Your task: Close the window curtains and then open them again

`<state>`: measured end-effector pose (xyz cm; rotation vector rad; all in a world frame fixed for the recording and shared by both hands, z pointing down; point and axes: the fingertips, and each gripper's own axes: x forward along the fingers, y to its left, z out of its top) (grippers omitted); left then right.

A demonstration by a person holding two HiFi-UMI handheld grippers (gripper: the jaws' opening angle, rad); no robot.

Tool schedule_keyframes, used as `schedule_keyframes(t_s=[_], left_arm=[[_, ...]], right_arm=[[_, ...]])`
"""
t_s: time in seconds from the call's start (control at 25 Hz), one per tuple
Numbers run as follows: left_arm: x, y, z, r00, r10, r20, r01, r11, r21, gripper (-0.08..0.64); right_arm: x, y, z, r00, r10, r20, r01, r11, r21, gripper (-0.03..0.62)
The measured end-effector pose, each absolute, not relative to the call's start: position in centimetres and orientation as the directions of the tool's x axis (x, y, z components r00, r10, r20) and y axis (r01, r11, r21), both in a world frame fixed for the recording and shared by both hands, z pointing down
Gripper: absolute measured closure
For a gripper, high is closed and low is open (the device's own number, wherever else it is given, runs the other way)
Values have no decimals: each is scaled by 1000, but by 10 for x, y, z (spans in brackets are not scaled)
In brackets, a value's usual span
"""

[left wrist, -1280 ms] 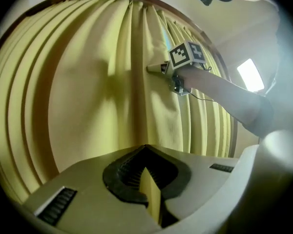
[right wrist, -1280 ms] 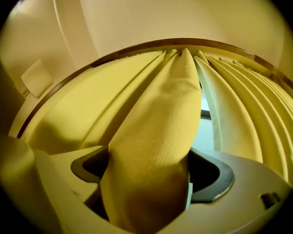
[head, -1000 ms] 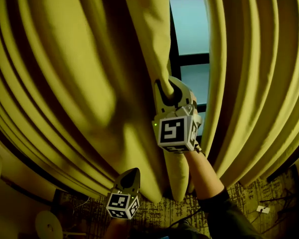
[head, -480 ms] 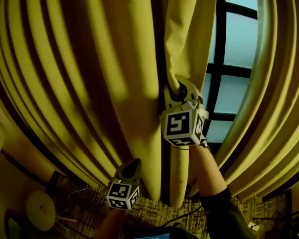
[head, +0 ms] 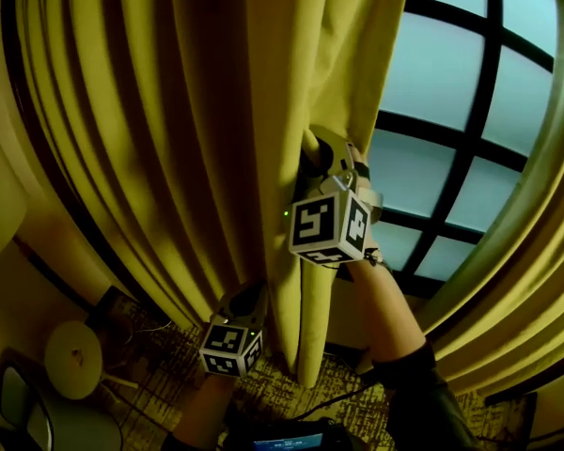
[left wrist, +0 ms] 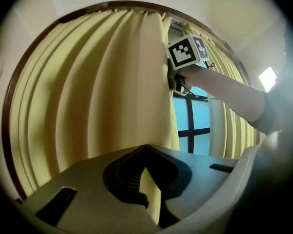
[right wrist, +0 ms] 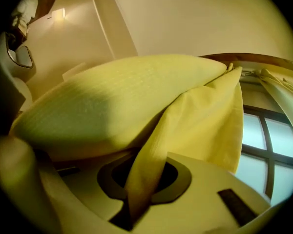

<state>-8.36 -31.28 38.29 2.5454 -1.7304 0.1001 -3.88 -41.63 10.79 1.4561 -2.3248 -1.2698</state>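
Observation:
The left yellow curtain hangs in bunched folds, and its inner edge runs into my right gripper, which is shut on it at about mid height. Fabric fills the right gripper's jaws. Lower down, my left gripper is shut on a thin fold of the same curtain. The left gripper view looks up at the right gripper's marker cube against the curtain edge. The window with dark bars is uncovered to the right. The right curtain hangs at the far right.
A patterned carpet lies below the curtains. On it at the lower left sits a round pale object. A pale wall fitting shows at the left edge. A dark device with a blue screen is at the bottom.
Both grippers have carried the left curtain's edge to the left. The gap between the curtains has widened and much more of the window shows at the right.

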Motion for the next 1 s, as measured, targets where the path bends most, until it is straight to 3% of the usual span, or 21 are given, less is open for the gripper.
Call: schedule_keyframes(t_s=[0.68, 1.0], left_arm=[[-218, -320, 382, 188, -980, 61, -980, -183, 79, 560], [-299, -337, 373, 124, -991, 51, -990, -120, 80, 560]], right_arm=[[-210, -434, 104, -609, -760, -225, -484, 131, 865, 529], [-291, -452, 92, -614, -756, -227, -453, 102, 886, 529]])
